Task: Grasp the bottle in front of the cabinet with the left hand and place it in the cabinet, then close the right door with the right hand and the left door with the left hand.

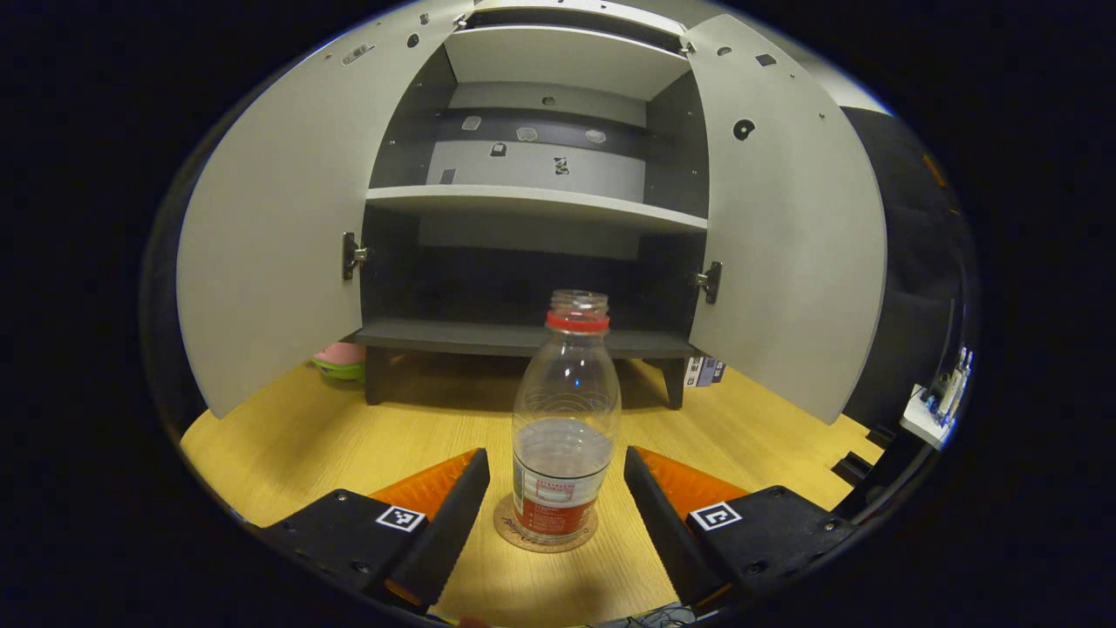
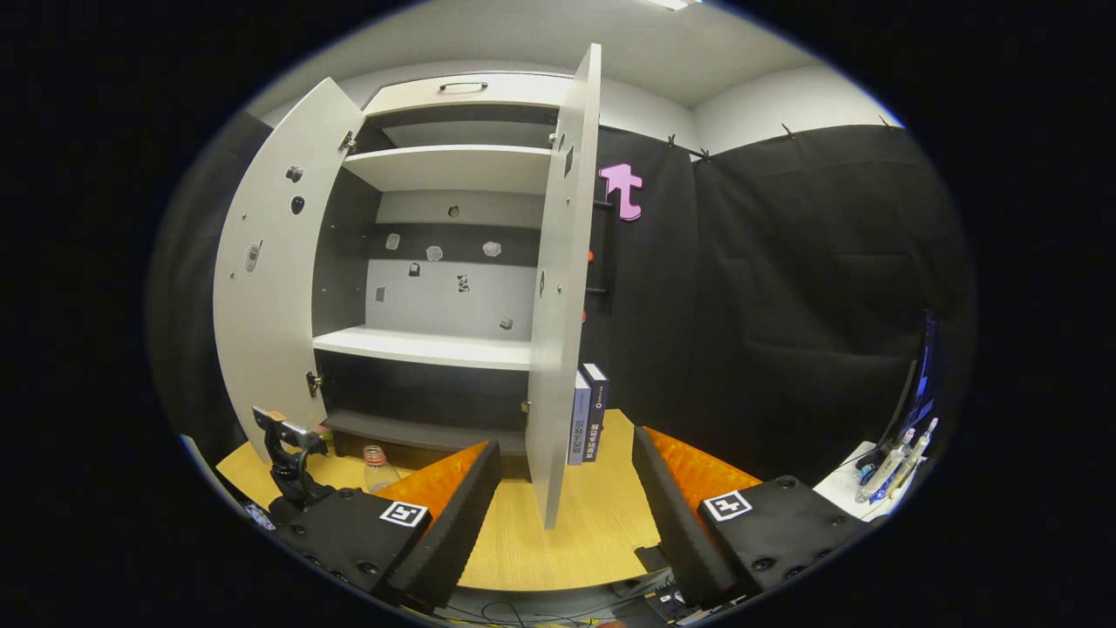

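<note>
Upright on the counter (image 1: 288, 436), the bottle (image 1: 565, 427) stood between the left tongs' (image 1: 556, 493) wide, untouching fingers; right tongs (image 2: 567, 488) gaped empty.

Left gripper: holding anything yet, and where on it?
Nothing held. The left gripper is open, its fingers either side of the bottle at label height with a gap on both sides. The right gripper is open too, near the right door.

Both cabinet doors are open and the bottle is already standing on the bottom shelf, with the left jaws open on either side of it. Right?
Not quite. The left gripper view shows the bottle standing on a round coaster on the wooden table in front of the cabinet, not on the bottom shelf. Both doors are open, and the left gripper has its jaws open on either side of it.
</note>
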The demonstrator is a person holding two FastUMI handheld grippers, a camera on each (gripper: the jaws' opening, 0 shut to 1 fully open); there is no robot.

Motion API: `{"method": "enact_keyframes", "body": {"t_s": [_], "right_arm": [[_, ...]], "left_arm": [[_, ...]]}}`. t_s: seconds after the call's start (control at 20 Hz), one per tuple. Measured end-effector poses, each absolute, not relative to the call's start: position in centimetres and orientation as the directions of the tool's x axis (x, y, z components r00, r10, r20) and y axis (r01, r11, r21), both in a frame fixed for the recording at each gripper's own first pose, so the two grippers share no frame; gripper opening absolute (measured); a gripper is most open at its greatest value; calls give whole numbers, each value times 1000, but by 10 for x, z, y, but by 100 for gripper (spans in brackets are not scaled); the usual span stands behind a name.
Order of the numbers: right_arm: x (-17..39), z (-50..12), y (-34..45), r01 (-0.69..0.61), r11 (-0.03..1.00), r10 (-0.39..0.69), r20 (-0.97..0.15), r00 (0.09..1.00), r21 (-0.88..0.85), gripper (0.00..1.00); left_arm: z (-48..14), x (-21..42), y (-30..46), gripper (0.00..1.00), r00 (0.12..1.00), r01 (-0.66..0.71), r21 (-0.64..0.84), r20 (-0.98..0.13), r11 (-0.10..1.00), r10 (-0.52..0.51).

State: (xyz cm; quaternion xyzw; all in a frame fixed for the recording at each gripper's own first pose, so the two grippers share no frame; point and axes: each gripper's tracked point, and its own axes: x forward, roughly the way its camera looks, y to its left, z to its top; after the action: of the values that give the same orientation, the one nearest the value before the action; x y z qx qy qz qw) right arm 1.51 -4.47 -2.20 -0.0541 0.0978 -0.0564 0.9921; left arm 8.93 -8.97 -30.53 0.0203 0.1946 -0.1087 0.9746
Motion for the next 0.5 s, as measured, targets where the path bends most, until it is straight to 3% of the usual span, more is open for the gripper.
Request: {"method": "enact_keyframes", "body": {"t_s": [0.5], "right_arm": [[16, -32, -54, 134, 980, -164, -210, 964, -147, 98]], "left_arm": [[-344, 104, -94, 95, 883, 222, 6, -424, 975, -199]]}}
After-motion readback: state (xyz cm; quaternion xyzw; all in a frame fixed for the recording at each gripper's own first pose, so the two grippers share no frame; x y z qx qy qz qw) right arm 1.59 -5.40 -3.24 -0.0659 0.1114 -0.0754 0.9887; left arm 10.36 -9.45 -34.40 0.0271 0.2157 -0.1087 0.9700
